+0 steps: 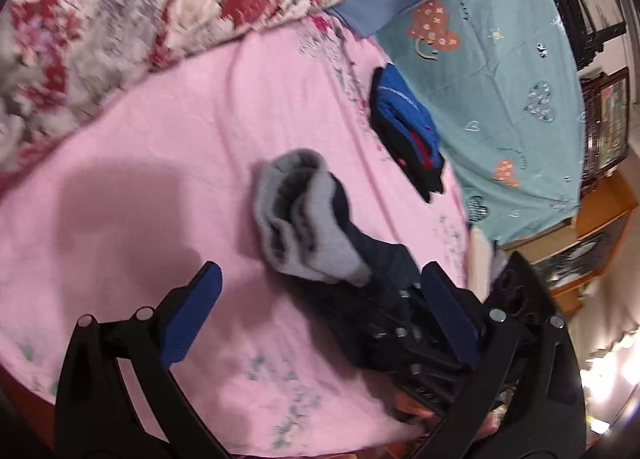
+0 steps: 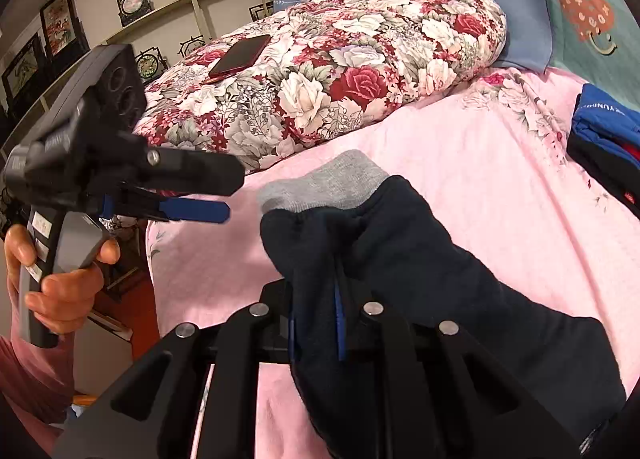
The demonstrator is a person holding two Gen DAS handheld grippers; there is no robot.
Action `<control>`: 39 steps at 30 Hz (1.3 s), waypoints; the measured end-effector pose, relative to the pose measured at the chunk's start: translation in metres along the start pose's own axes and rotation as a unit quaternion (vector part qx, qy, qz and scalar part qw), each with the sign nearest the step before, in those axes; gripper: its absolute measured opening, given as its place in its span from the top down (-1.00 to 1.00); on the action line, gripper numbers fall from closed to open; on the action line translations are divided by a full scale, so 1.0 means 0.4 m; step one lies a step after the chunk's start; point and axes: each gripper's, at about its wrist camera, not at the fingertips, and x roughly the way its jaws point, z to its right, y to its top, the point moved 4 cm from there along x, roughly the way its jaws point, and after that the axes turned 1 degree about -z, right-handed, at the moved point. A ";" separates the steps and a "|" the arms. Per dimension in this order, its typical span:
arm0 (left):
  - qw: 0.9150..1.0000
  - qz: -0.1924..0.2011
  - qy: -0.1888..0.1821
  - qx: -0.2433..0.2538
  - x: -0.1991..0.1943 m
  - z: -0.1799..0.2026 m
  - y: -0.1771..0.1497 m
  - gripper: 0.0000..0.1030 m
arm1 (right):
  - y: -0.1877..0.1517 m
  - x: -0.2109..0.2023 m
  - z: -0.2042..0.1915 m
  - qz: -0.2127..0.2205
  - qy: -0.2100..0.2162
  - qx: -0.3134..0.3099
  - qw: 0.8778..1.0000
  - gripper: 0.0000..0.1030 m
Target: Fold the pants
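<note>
So this looks like the very start of the fold, more pick-up-and-straighten than folding. The pants (image 2: 404, 259) are dark navy with a grey cuff or waistband, sitting in a bunched heap on the pink bed sheet (image 1: 160, 163), and nothing about them looks laid flat yet. The right gripper (image 2: 316, 323) is pinched nearly closed on a bunch of the dark fabric, with cloth wrapped around both blue pads. The left gripper (image 1: 320, 283) is spread wide with nothing in it, hovering just beside the heap; in the right wrist view you can see the hand (image 2: 60, 283) holding it off to the side. My guess is the next move needs the left one to grab another edge, maybe the grey end, so the two can pull the thing out flat before any actual fold. Around it: a big floral quilt (image 2: 340, 71) with a phone (image 2: 240, 57) lying on top, a blue and black garment (image 1: 408, 131) folded further up the bed, and a teal pillow (image 1: 500, 71). The quilt crowds the room for spreading out, I'd say.
</note>
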 end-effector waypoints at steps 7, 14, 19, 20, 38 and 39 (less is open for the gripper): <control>0.997 -0.065 -0.041 -0.032 0.148 0.023 -0.017 -0.96 | -0.003 -0.002 0.003 0.002 0.006 0.000 1.000 0.72; 0.997 -0.064 -0.029 -0.033 0.211 0.037 -0.017 -0.96 | -0.003 -0.009 0.005 0.002 0.010 -0.006 1.000 0.72; 0.998 -0.058 -0.021 -0.016 0.217 0.044 -0.015 -0.92 | -0.006 -0.004 0.000 -0.006 0.005 -0.015 1.000 0.71; 0.998 -0.059 -0.017 -0.010 0.218 0.046 -0.017 -0.89 | -0.007 -0.005 -0.001 -0.008 0.003 -0.018 1.000 0.70; 0.999 -0.037 -0.004 0.009 0.175 0.045 -0.029 0.50 | -0.148 -0.234 0.162 -0.003 -0.094 0.110 0.989 0.47; 0.999 -0.035 -0.013 0.009 0.169 0.059 -0.030 0.50 | -0.163 -0.249 0.177 -0.002 -0.101 0.120 0.988 0.60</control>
